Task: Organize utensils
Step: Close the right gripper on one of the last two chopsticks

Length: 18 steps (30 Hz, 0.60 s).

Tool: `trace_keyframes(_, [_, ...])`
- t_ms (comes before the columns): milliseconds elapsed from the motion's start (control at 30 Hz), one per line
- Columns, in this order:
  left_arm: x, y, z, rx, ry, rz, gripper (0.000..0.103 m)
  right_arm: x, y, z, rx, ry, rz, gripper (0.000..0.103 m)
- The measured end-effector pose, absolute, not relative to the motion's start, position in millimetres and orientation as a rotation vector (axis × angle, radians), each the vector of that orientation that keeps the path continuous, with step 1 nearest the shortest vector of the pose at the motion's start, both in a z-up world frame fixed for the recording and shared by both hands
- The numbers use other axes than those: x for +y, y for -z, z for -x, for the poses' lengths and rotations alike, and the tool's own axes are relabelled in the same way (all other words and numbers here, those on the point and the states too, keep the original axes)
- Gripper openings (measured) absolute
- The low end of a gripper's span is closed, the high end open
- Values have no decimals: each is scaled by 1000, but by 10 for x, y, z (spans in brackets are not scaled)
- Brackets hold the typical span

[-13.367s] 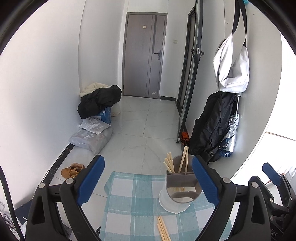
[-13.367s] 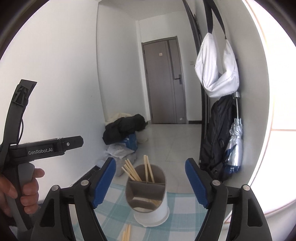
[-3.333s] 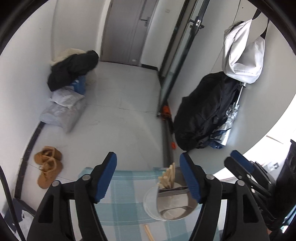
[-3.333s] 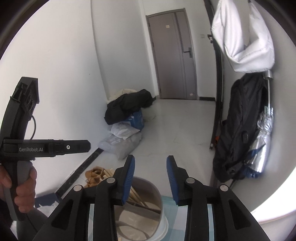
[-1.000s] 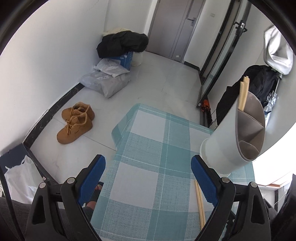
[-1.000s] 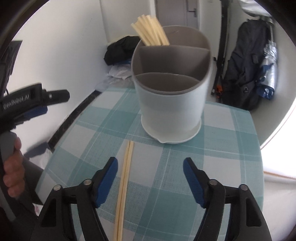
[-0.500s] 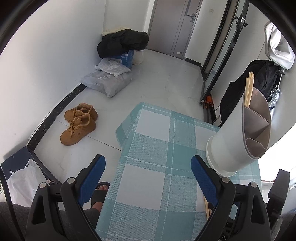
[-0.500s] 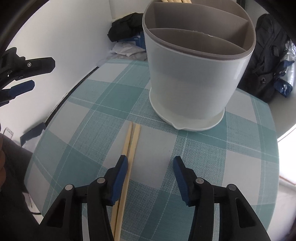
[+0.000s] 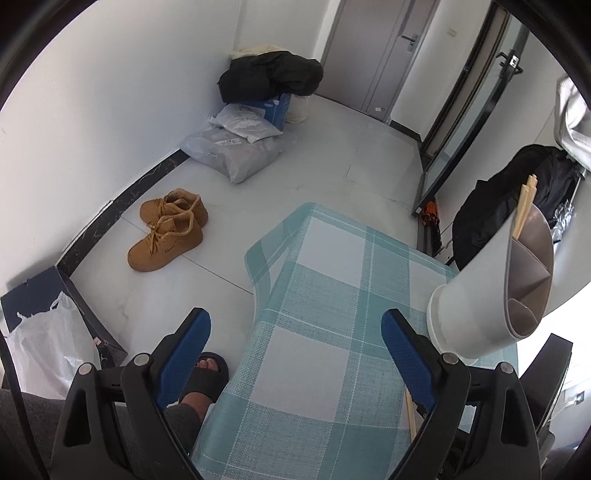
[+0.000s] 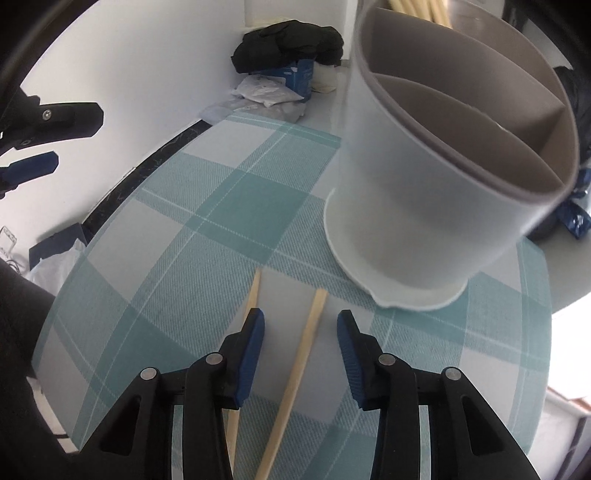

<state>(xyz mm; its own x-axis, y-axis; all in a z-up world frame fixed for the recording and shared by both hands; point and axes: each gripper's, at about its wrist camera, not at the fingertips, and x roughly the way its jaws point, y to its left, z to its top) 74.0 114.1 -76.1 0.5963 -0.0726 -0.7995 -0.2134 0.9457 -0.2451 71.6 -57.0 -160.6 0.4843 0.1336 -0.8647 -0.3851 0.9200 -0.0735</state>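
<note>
Divided holder [image 10: 424, 206] holds chopsticks [image 10: 417, 9] (far compartment); pale chopstick [image 10: 299, 373] flanked by closing right gripper [image 10: 300, 334], untouched; left gripper [image 9: 295, 338] wide, empty.

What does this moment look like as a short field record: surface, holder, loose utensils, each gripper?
surface: teal checked tablecloth
holder: white utensil holder, grey divided insert, upright, chopsticks in the far compartment
loose utensils: two chopsticks; one chopstick between the right jaws, other chopstick partly under the left finger
right gripper: closing, pads not yet touching
left gripper: open, nothing between the jaws
</note>
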Motion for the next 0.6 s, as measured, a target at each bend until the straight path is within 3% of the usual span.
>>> trace_keyframes(167, [1223, 829, -747, 950, -118, 333, 91, -497, 1585, -806, 1022, -345, 233, 24])
trace_keyframes(267, [1247, 866, -758, 953, -125, 334, 91, -461, 1570, -783, 1042, -356, 226, 6])
trace_keyframes(600, [1093, 894, -737, 961, -95, 275, 91, -724, 1294, -636, 980, -351, 107, 5])
